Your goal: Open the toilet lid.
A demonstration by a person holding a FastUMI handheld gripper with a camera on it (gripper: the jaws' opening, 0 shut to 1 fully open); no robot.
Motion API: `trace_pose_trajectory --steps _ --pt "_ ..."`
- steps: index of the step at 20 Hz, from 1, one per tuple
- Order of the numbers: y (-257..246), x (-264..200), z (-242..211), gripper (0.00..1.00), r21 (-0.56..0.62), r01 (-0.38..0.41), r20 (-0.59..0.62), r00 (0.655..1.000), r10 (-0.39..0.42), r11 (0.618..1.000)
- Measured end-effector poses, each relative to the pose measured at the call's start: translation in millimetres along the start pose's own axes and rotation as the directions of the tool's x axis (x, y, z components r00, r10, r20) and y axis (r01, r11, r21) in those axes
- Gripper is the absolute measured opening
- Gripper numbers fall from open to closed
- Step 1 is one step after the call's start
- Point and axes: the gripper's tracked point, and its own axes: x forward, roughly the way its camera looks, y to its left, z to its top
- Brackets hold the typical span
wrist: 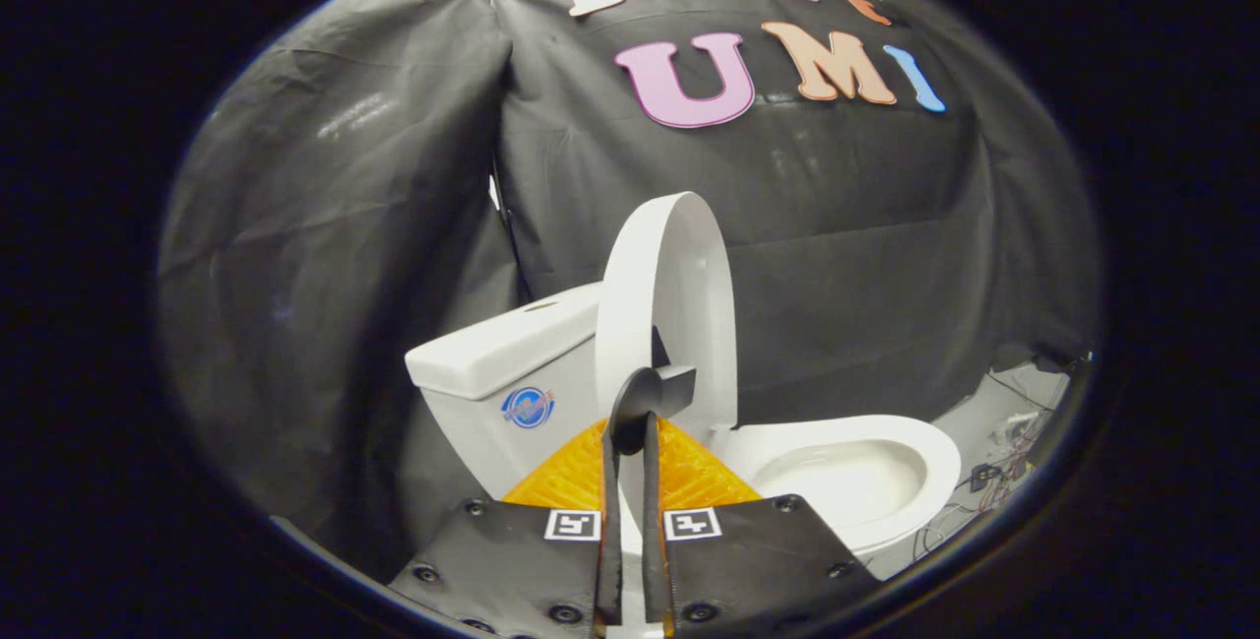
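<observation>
Lighting is pretty even and soft, seemingly from overhead, since the toilet lid and tank look bright white with no blown-out spots. The black cloth wall picks up a dull sheen on its creases to the left. The bowl has gentle shading inside. Heavy fisheye bending warps everything toward the rim, where it also goes darker. The gripper fingers sit close and look a bit soft, nearly silhouetted. The center is sharp enough.
</observation>
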Motion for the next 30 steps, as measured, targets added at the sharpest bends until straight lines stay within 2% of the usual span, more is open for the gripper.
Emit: trace_pose_trajectory --steps 13,17,29,30 --pt "51.5 23.4 -7.2 0.09 -0.143 -0.093 -0.045 0.995 0.087 0.985" --pt "59.7 27.2 -10.1 0.09 -0.194 -0.101 -0.055 0.994 0.092 0.976" --pt "68.6 31.6 -9.2 0.1 -0.193 -0.121 -0.058 0.992 0.112 0.974" --pt "67.8 30.6 -8.9 0.12 -0.189 -0.119 -0.057 0.992 0.11 0.975"
